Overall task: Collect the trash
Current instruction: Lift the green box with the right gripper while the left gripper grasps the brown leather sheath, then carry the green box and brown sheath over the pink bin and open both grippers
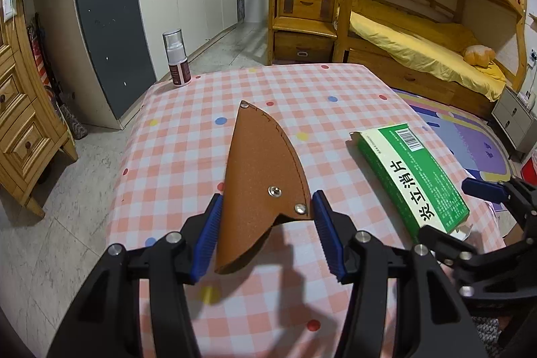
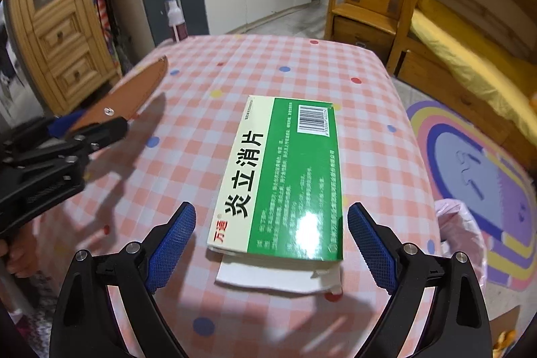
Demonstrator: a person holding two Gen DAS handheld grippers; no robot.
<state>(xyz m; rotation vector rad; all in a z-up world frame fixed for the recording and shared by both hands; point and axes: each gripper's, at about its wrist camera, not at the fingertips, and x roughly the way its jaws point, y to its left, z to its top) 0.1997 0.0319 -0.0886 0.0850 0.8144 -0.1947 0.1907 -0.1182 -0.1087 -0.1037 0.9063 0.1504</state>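
Observation:
A brown leather sheath with metal rivets hangs just above the pink checked tablecloth, casting a shadow. My left gripper is shut on its wide end, blue pads pressing both edges; the right wrist view shows that gripper at the left with the sheath pointing away. A flat green and white medicine box lies on the table, a white paper flap sticking out of its near end. My right gripper stands open, its pads on either side of the box's near end without touching it.
A small spray bottle stands at the table's far left corner. A pink plastic bag hangs off the table's right edge. Wooden drawers stand left, a wooden bunk bed and a coloured rug right.

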